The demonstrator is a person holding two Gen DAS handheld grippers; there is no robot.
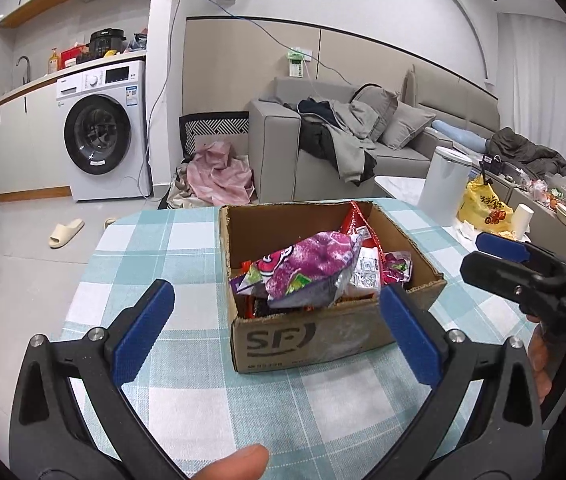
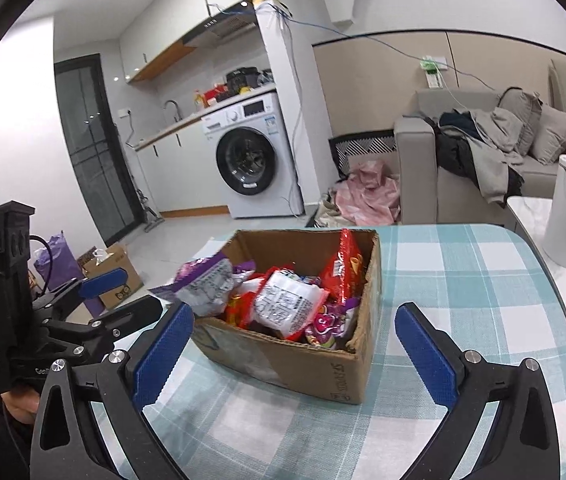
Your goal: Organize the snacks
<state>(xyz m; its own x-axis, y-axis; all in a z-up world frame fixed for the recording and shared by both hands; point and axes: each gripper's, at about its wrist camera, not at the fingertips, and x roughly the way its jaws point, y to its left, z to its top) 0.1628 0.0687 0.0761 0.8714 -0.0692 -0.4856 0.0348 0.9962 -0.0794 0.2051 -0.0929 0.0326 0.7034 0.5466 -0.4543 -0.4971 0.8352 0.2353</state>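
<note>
- Two tongs, left tongs (image 1: 275, 332) and right tongs (image 2: 295, 344), gape wide and empty just before the cardboard box (image 1: 323, 340).
- Purple snack bag (image 1: 315, 268), topmost in the box, is probably light, crinkly and slippery; pinch its sealed edge.

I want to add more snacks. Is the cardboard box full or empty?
Nearly full: snack packets pile up to the rim of the cardboard box, and the purple bag sticks above it.

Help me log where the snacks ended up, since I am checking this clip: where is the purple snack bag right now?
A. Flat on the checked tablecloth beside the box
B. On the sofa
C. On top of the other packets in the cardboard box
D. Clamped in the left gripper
C: the purple snack bag lies atop the other packets inside the cardboard box, while the left gripper stands open and empty.
</note>
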